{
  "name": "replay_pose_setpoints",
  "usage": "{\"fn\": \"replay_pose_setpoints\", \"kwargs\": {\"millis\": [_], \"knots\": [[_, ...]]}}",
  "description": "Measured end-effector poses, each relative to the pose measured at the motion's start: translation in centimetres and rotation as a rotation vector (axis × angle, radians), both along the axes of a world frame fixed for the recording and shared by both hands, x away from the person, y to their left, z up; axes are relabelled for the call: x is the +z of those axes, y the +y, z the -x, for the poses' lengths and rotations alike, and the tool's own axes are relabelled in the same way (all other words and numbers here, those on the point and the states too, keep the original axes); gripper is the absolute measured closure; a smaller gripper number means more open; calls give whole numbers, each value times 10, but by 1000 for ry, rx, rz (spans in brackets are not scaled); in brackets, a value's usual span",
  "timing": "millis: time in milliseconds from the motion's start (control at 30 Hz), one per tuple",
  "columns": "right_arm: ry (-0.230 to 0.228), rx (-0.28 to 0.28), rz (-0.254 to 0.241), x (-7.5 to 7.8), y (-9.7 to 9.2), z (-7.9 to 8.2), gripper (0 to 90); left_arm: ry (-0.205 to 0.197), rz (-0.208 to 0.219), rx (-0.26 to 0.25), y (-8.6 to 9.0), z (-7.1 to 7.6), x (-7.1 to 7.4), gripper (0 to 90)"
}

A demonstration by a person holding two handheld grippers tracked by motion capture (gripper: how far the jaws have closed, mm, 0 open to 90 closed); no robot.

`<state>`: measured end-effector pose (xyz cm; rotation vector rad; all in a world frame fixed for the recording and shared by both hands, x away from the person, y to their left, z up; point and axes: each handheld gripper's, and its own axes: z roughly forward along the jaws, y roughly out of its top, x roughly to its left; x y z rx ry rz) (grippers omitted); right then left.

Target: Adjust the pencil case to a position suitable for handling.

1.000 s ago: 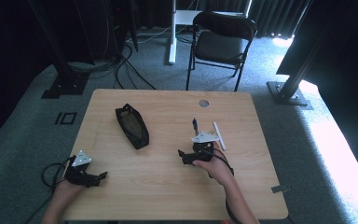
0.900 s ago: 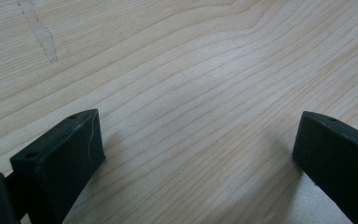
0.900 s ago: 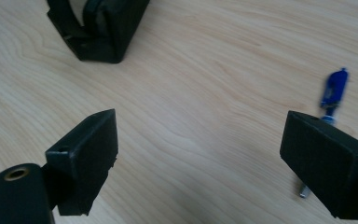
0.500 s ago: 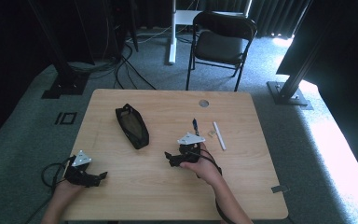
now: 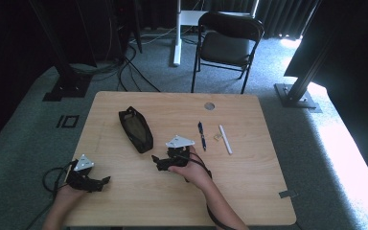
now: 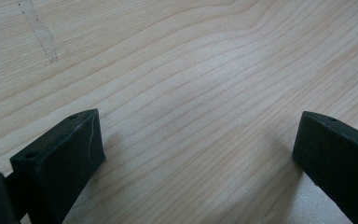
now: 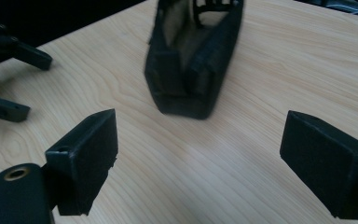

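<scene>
High view: black pouch (image 5: 135,130) lies on the table (image 5: 249,191), left of centre. Its long axis runs diagonally, from the far-left end toward the near-right end, top opening up. Right gripper (image 5: 159,163) sits just near-right of the pouch's near end, not touching it, pointing left across the table. Left gripper (image 5: 103,182) rests at the near-left corner, well apart from the pouch, pointing right. Blue pen (image 5: 201,135) and white pen (image 5: 225,139) lie side by side right of the right gripper, a small tan item (image 5: 217,137) between them.

Left gripper view: jaws spread wide, nothing between them, bare wood grain (image 6: 191,93) beneath.

Right gripper view: jaws spread wide and empty. Pouch (image 7: 193,56) lies ahead, between the jaw lines but beyond the tips; its near short end faces the camera, long axis running away and slightly rightward, mouth open upward. The left gripper's jaws show at the left edge (image 7: 9,81), parted.
</scene>
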<state>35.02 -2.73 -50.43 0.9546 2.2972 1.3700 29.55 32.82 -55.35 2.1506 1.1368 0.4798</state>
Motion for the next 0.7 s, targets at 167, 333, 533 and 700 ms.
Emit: {"fn": "replay_pose_setpoints", "kwargs": {"millis": [167,333,533,700], "knots": [[-8,5,-5,-2,18,-1,111,0,0,0,0,0,0,21],[-21,5,-9,-4,35,-3,160,0,-3,-2,0,0,0,21],[-28,-42,-2,-8,46,-11,275,0,-3,-2,0,0,0,21],[-34,-28,33,-12,50,-19,427,0,-3,-1,0,0,0,21]]}}
